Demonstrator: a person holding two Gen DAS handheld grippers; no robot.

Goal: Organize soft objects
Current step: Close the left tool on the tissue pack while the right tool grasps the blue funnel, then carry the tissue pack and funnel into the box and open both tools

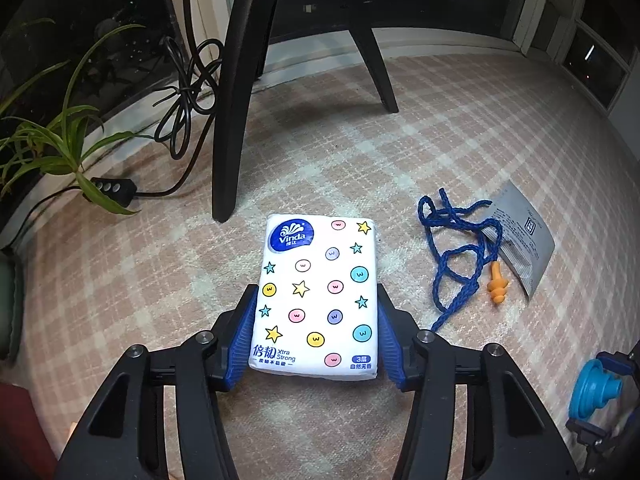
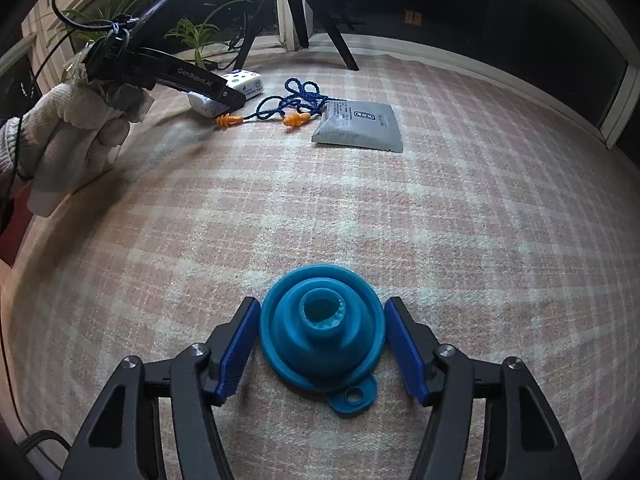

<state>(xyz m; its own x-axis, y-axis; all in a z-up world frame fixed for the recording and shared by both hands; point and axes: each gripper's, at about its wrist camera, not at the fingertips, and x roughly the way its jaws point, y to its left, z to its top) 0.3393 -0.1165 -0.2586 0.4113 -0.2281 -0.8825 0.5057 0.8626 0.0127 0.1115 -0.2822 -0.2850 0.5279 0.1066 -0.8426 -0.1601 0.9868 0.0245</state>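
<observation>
A white tissue pack (image 1: 316, 292) printed with stars and smiley dots lies on the checked cloth (image 1: 460, 128). My left gripper (image 1: 317, 290) straddles its near half, and both blue pads (image 1: 244, 336) sit against its long sides. An upturned blue silicone funnel (image 2: 322, 328) rests on the cloth inside my right gripper (image 2: 323, 300), whose pads (image 2: 236, 348) meet its rim on either side. Orange earplugs on a blue cord (image 2: 298, 98) and a grey foil sachet (image 2: 360, 124) lie further back. The funnel (image 1: 594, 390) also shows at the lower right of the left wrist view.
Black tripod legs (image 1: 232, 120) stand just behind the tissue pack. A coiled black cable (image 1: 188, 92) with an inline switch (image 1: 114, 190) and a leafy plant (image 1: 60, 148) crowd the left edge. A gloved hand (image 2: 76, 128) holds the left gripper (image 2: 224, 96).
</observation>
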